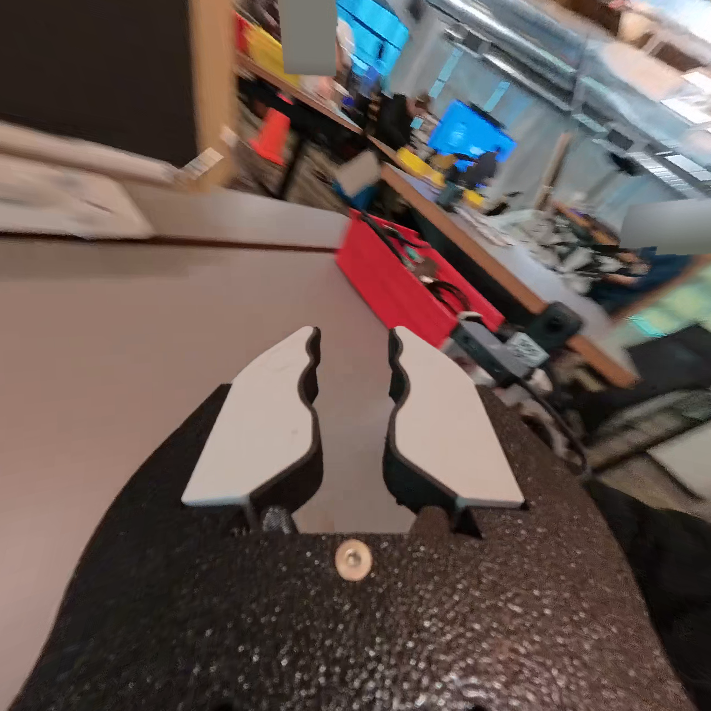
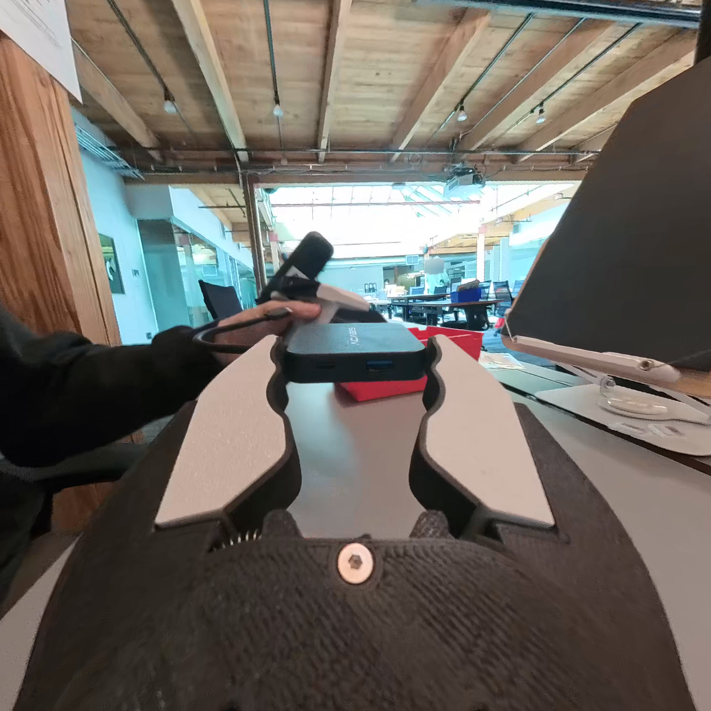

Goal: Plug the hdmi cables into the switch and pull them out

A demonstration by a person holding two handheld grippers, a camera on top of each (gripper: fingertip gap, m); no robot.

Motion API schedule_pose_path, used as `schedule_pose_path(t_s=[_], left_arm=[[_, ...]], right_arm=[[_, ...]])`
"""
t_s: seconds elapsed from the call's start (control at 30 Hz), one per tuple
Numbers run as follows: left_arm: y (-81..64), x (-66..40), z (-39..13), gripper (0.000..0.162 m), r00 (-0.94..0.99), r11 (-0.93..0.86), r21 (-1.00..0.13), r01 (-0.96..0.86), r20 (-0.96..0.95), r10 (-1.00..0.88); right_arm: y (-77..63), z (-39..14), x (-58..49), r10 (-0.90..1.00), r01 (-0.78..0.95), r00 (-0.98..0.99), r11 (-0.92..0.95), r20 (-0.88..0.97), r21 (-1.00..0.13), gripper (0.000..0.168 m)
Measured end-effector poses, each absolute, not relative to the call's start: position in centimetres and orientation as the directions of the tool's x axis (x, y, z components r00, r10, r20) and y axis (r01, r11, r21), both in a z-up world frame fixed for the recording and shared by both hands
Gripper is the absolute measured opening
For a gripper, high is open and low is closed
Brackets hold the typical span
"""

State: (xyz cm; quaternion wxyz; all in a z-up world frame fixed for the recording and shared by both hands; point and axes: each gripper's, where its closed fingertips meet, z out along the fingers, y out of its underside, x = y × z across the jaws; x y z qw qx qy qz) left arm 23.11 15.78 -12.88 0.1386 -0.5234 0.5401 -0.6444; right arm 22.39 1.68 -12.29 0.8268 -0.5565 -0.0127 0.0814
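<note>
Flat black switch (image 2: 354, 351) level above table, its short cable (image 2: 231, 334) curling left

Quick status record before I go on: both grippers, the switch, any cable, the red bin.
right gripper: shut on the switch, lifted off the table
switch: dark flat box, ports facing the camera, none filled on that side
left gripper: open, empty, over the table
cable: short black lead curving off the switch's left side
red bin: at the table's far edge, black cables inside
view quality: left wrist view blurred
</note>
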Motion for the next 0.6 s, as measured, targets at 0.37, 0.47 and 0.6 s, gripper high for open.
schedule_pose_path(t_s=[0.37,0.47,0.6], left_arm=[[45.2,17.1,-21.1,0.046,0.223,-0.167,-0.530,-0.831,-0.042,-0.974],[51.0,16.2,-22.9,0.041,0.358,-0.296,-0.471,-0.831,-0.047,-0.932],[53.5,15.4,-26.7,0.049,0.456,-0.435,-0.310,-0.845,0.005,-0.890]], right_arm=[[2.2,-13.2,21.6,0.215,-0.155,0.973,0.336,-0.085,-0.929,0.071],[1.9,-13.2,21.6,0.247,-0.196,0.963,0.355,-0.110,-0.914,0.071],[0.9,-12.4,21.8,0.316,-0.273,0.938,0.415,-0.144,-0.868,0.071]])
